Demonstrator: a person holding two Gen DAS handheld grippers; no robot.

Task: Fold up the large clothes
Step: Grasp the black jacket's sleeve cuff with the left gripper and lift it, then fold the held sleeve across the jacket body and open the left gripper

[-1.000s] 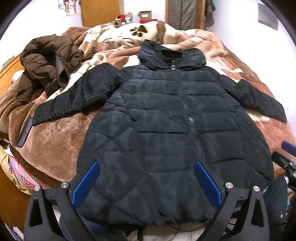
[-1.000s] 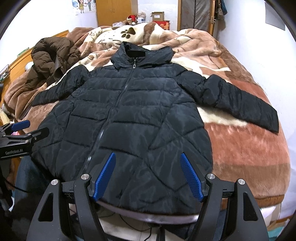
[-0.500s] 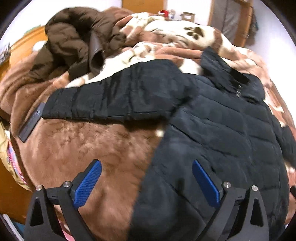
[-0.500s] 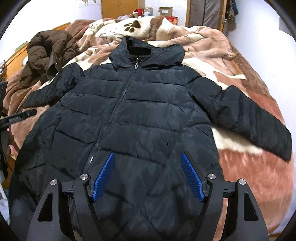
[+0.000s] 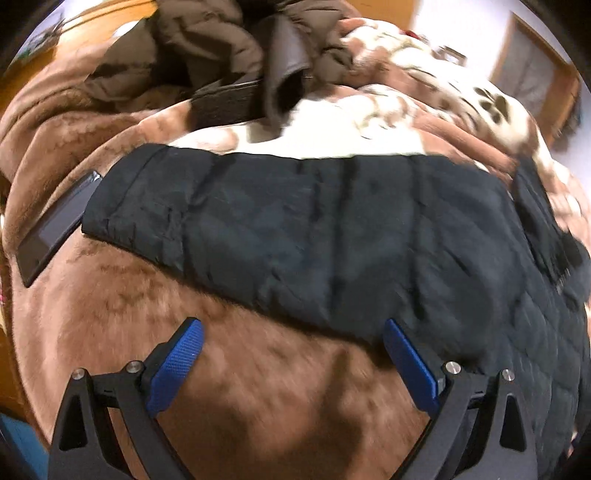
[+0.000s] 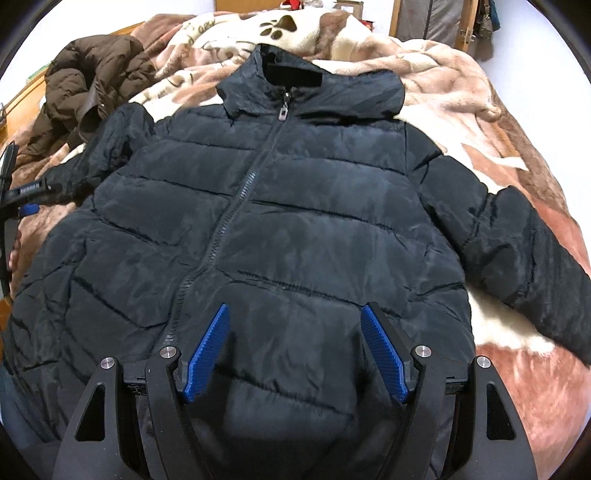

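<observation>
A black quilted puffer jacket [image 6: 280, 229] lies zipped and face up on the bed, both sleeves spread out. In the left wrist view its left sleeve [image 5: 295, 236] stretches across the brown blanket, cuff toward the left. My left gripper [image 5: 291, 354] hovers open just short of that sleeve's lower edge, nothing between its blue pads. My right gripper [image 6: 295, 343] is open above the jacket's lower front, right of the zipper [image 6: 236, 206]. The left gripper [image 6: 26, 199] also shows at the left edge of the right wrist view, near the sleeve.
A brown puffer coat [image 6: 92, 85] is heaped at the bed's far left. A dark phone [image 5: 55, 225] lies on the brown plush blanket [image 5: 258, 406] just beyond the sleeve cuff. A wooden bed frame [image 5: 92, 22] runs along the left; wardrobe doors [image 6: 436, 18] stand behind.
My left gripper has swung left from the jacket's hem to the left sleeve and moved closer. My right gripper has advanced forward over the jacket's lower front. Both stay open.
</observation>
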